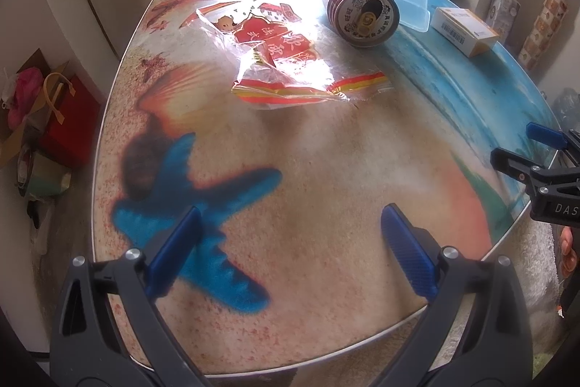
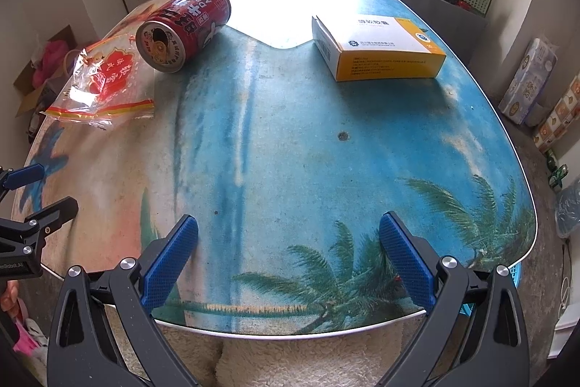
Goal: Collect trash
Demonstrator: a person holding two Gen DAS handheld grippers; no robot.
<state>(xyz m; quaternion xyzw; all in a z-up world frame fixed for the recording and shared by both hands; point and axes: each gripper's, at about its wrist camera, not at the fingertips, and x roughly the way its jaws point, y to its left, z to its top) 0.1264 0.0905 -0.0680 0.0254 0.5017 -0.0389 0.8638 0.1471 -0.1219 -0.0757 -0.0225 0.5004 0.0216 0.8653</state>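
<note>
Hovering low at the near edge of the desk [image 2: 453, 147], the left gripper [image 1: 290, 252] and right gripper [image 2: 288, 260] both gaped wide and empty, probably lining up. Ahead of the left lay the wrapper [image 1: 290, 60]; ahead-left of the right, the can [image 2: 185, 28]; ahead-right, the box [image 2: 380, 53].

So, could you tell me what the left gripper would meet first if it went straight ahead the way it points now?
Probably the crumpled plastic wrapper. The left gripper is open over bare table, and the wrapper lies first along that line, with the red can beyond to the right. Depth is uncertain.
</note>
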